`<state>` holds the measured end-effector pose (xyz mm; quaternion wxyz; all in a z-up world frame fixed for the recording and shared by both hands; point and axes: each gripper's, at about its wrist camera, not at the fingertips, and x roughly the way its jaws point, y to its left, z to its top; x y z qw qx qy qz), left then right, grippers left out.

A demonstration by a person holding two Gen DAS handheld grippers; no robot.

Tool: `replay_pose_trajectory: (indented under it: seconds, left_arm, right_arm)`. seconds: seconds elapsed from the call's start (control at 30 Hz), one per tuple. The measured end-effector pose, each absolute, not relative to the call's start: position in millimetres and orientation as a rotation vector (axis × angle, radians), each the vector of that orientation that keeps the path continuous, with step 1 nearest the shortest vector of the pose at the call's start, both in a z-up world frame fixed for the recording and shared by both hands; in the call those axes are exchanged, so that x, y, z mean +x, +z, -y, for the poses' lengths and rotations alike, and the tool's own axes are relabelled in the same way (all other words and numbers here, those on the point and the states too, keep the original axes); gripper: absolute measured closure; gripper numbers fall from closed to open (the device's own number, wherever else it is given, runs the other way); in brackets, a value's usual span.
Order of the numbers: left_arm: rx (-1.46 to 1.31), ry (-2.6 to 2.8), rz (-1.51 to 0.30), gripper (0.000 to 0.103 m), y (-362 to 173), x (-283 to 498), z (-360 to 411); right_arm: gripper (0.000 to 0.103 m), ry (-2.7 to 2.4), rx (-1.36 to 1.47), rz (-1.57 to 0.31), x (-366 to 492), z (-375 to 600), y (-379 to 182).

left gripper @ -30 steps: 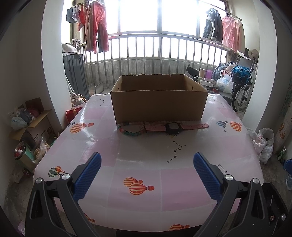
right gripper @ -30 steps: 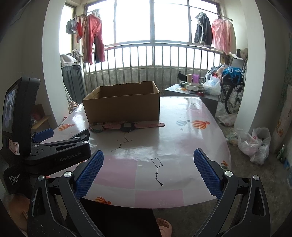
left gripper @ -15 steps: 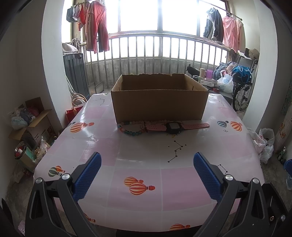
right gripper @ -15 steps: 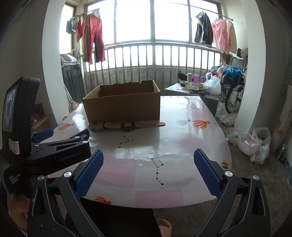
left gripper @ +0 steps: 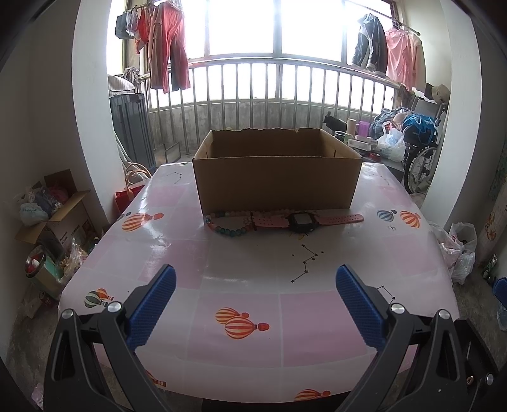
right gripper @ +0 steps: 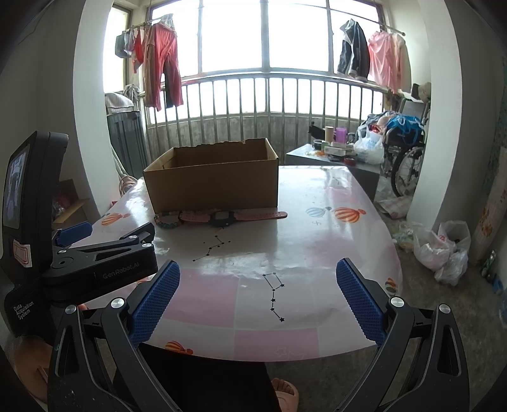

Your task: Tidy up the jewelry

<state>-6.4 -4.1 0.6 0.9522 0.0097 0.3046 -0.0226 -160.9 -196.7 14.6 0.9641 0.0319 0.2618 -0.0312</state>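
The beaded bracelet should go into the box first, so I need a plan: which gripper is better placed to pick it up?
Probably left: the left gripper faces the beaded bracelet almost head-on, while the right gripper sits off to its right.

Blown-out window (left gripper: 275, 28) backlight, fisheye-warped edges

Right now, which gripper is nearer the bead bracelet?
Left. The left gripper faces the bead bracelet almost head-on across the table; the right gripper sits further right, the bracelet up-left of it. Both jaws open.
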Motion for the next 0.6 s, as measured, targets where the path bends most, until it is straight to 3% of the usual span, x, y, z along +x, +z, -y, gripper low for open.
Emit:
replay_pose_trajectory:
  seconds: [0.6]
  left_arm:
    - [0.026, -0.042, -0.626, 0.004, 1.3, -5.6, 6.3]
  right_arm:
    - [0.008, -0.047, 0.085, -0.541, -159.9, 199.5, 11.2]
